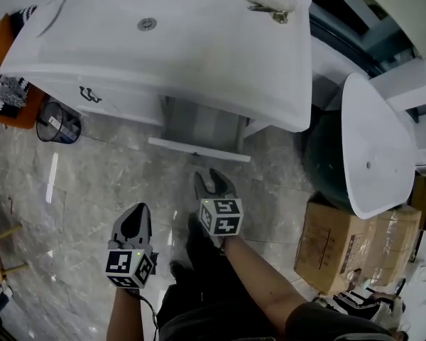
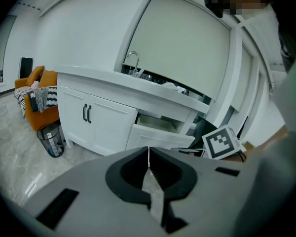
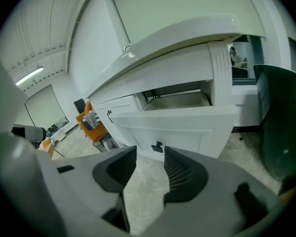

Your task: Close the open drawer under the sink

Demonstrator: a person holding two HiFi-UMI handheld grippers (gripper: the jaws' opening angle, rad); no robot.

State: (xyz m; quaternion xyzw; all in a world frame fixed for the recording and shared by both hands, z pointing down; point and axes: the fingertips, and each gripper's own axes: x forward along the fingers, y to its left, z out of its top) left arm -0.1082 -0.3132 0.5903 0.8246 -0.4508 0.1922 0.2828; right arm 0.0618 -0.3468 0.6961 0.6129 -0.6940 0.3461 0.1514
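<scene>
Head view looks steeply down on the white sink (image 1: pixel 170 41), which fills the top of the picture, with grey marbled floor (image 1: pixel 78 183) below it. Under the sink's front edge, toward its right end, the drawer (image 1: pixel 199 150) stands pulled out over the floor. Its white front panel makes a long strip running roughly from 9 to 3 o'clock, tilted slightly down at the 3 o'clock end. The right gripper (image 1: pixel 214 182) hovers just short of that panel, near its middle, with the drawer at 12 o'clock from it. Its jaws are spread wide with nothing between them. The left gripper (image 1: pixel 133 222) hangs lower and farther back, with the drawer at about 1 o'clock from it. Its jaws are pressed together and empty, as the left gripper view confirms. In the right gripper view the panel faces the jaws almost square on, and its small dark handle (image 3: pixel 158 146) sits just above the gap between them, at 12 o'clock. The right gripper is clearly the nearer one, so the likely move is a straight push from it on the panel, across the panel's long axis, toward the cabinet.
</scene>
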